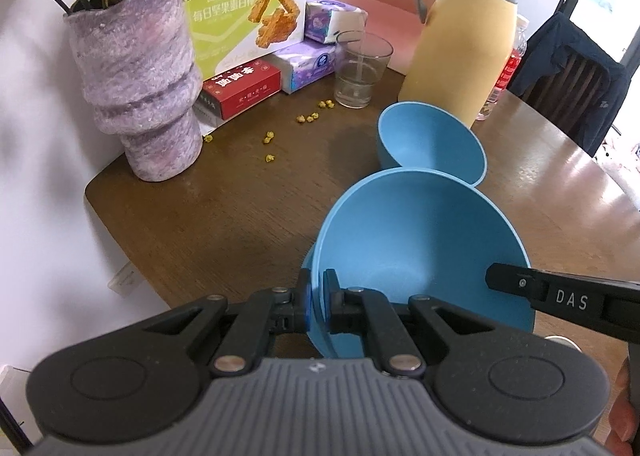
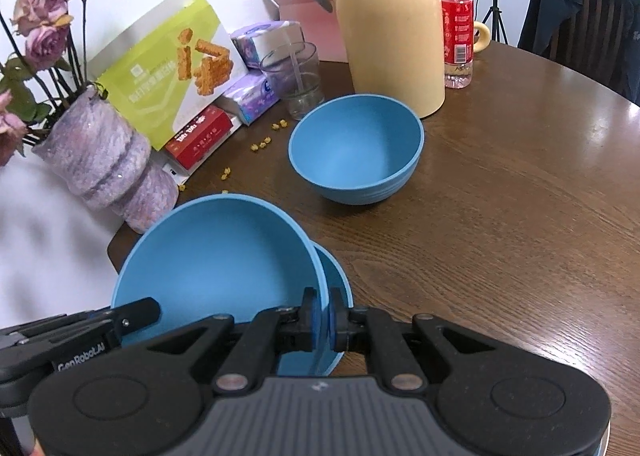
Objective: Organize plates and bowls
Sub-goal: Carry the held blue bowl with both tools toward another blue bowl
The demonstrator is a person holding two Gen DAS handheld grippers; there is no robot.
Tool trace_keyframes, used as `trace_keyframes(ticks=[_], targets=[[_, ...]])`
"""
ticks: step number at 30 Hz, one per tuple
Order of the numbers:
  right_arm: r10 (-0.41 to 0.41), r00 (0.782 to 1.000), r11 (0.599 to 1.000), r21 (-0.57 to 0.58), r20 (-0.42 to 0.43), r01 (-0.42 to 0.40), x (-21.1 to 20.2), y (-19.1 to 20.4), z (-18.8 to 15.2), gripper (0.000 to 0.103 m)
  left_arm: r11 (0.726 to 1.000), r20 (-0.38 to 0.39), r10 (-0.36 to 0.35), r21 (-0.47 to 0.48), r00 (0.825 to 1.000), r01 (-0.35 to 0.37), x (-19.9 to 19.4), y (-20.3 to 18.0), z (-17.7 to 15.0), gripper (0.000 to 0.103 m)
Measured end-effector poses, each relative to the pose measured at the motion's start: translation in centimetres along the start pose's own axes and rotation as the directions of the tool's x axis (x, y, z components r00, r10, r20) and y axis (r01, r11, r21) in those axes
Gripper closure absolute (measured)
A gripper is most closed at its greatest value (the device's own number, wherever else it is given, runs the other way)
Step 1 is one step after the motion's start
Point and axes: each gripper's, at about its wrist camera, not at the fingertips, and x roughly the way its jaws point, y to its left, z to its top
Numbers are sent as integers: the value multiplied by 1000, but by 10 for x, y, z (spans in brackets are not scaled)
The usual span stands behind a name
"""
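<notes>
Two nested blue bowls (image 1: 420,240) hang tilted over the brown table (image 1: 224,208), carried between both grippers. My left gripper (image 1: 318,296) is shut on their near-left rim. My right gripper (image 2: 324,316) is shut on the opposite rim of the same nested bowls (image 2: 224,256). The right gripper's fingers (image 1: 520,282) enter the left wrist view from the right, and the left gripper's fingers (image 2: 136,314) show at the lower left of the right wrist view. A third blue bowl (image 2: 356,152) stands upright on the table just beyond, also seen as the far bowl (image 1: 432,144).
Behind the far bowl stand a yellow thermos jug (image 2: 388,32), a clear glass (image 2: 296,76) and a water bottle (image 2: 456,24). A purple vase (image 1: 136,76) with flowers, snack boxes (image 1: 244,24) and tissue packs line the wall. Small yellow crumbs (image 1: 308,118) dot the table.
</notes>
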Motion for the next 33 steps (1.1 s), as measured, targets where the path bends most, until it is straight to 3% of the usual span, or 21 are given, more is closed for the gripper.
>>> trace_keyframes(ticks=[16,33], targets=[[-36,999,998,-46,-10,36,34,1,-2,97,998,-29,48,47,998,-47,42,0,-4,96],[-72,997,993,-91,-8,71,48,-1,-7,97,991,-33,91,102,995,-88,56,-13,-10,95]])
